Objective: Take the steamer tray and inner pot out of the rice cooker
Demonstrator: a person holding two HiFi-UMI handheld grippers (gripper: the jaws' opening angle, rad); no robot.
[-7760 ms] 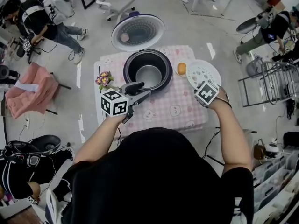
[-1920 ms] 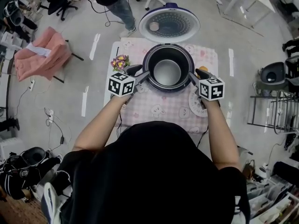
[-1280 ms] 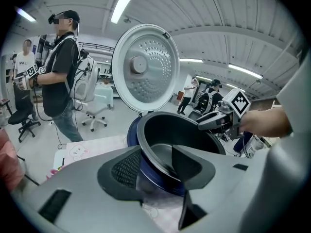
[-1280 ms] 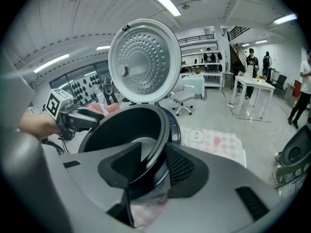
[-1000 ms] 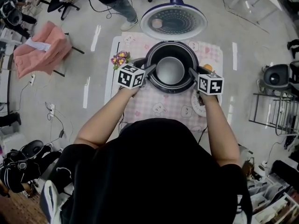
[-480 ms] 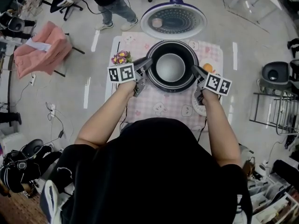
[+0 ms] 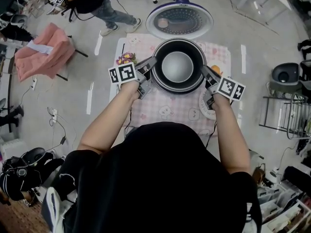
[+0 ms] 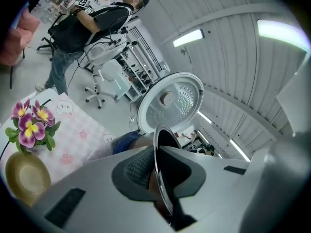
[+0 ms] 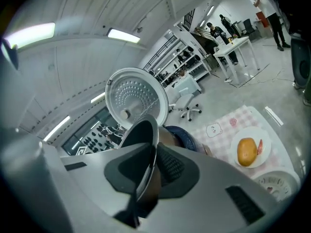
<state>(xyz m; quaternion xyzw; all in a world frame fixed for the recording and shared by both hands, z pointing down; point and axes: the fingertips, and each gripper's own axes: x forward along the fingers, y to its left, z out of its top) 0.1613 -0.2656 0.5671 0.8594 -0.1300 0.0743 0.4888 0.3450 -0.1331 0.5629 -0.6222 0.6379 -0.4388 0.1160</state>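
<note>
The inner pot (image 7: 177,67) is being clamped by its rim in the closing jaws of the left gripper (image 8: 156,165) and right gripper (image 9: 152,171), one on each side. The steamer tray (image 7: 204,108) is already lying out, just beneath the right gripper. Carrying the pot clear of the rice cooker (image 9: 181,136) is judged to be remaining.

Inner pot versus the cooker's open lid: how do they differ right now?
The inner pot is dark with a smooth grey base; the lid shows a pale, dotted inner face. The pot's rim sits between the jaws of the left gripper and the right gripper, both closing on it; the lid stands open behind, with no gripper on it. Both are round.
</note>
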